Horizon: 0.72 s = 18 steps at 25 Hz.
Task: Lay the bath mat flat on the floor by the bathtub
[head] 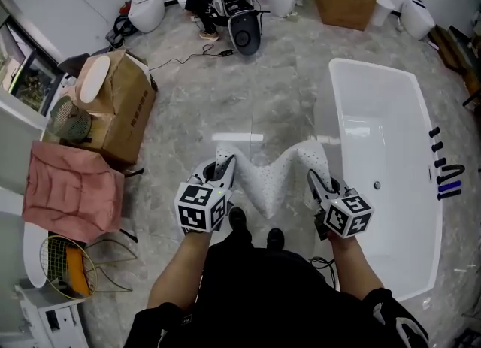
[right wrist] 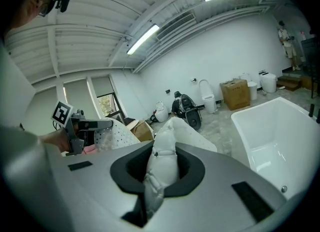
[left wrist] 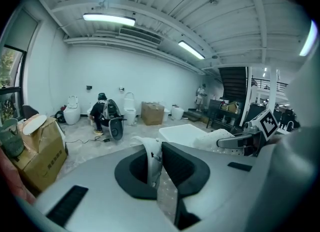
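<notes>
- Grey marbled floor [head: 225,91] spreads out below you. The white bathtub [head: 336,113] stands along its right side in the head view, and a cardboard box [head: 124,113] and a pink cloth [head: 71,189] sit over at its left edge.
- Your left gripper [head: 225,166] has its jaws closed tight on one corner of the bath mat [head: 274,177]. The left gripper view shows a thin white fold [left wrist: 151,156] pinched between the dark pads.
- Your right gripper [head: 316,179] is clamped the same way on the opposite corner. In its own view a thick bunch of the mat [right wrist: 162,163] fills the gap between the jaws.
- The mat hangs between the two grippers, just beside the tub's long left wall and ahead of your shoes [head: 255,230]. It sags into a V in the middle and appears to be clear of the floor.
- Gripping two corners makes sense, because it lets you spread the mat as one sheet instead of dropping it in a heap.
- The sag suggests the grippers stand closer together than the mat is wide.
- You look to be at the right spot, but the laying itself is not yet done.
- Next you would likely draw the corners apart, line the edge up with the tub wall, then lower.
</notes>
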Each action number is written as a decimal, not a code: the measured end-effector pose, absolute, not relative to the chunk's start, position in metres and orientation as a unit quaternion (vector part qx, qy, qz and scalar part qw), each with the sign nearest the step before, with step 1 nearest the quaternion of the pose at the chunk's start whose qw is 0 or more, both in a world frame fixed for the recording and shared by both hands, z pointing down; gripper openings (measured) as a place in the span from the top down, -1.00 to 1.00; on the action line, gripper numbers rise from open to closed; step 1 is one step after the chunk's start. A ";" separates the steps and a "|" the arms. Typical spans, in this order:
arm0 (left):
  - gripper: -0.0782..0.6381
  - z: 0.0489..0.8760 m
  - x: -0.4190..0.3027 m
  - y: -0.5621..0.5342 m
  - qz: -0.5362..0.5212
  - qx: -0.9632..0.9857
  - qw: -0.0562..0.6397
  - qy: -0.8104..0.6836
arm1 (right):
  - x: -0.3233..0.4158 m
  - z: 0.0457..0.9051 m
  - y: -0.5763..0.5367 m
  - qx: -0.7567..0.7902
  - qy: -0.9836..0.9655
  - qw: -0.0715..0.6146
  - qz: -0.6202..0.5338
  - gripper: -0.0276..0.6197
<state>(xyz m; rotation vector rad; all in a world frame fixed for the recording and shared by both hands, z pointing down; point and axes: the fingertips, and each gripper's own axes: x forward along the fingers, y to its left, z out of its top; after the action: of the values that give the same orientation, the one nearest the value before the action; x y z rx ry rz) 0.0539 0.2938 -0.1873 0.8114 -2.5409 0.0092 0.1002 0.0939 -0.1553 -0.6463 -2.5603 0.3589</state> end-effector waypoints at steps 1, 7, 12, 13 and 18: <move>0.70 -0.185 0.044 0.294 0.002 0.301 0.236 -0.924 | 0.094 -0.153 0.094 -0.228 -0.934 0.239 0.132 0.82; 0.70 -0.173 -0.024 0.300 0.001 0.352 0.240 -0.905 | 0.051 -0.145 0.105 -0.173 -0.944 0.245 0.138 0.82; 0.71 -0.170 -0.087 0.312 0.020 0.409 0.237 -0.881 | 0.006 -0.152 0.117 -0.103 -0.957 0.223 0.155 0.82; 0.71 -0.170 -0.098 0.314 0.028 0.422 0.234 -0.876 | -0.002 -0.153 0.120 -0.091 -0.959 0.217 0.156 0.81; 0.71 -0.170 -0.141 0.306 0.056 0.470 0.230 -0.850 | -0.021 -0.154 0.125 -0.043 -0.964 0.204 0.164 0.81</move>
<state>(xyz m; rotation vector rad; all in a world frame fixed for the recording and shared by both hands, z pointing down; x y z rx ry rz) -0.1411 0.3058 -0.1696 1.2919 -2.3392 0.1534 -0.0213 0.1251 -0.1540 -0.1194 -2.6890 0.4575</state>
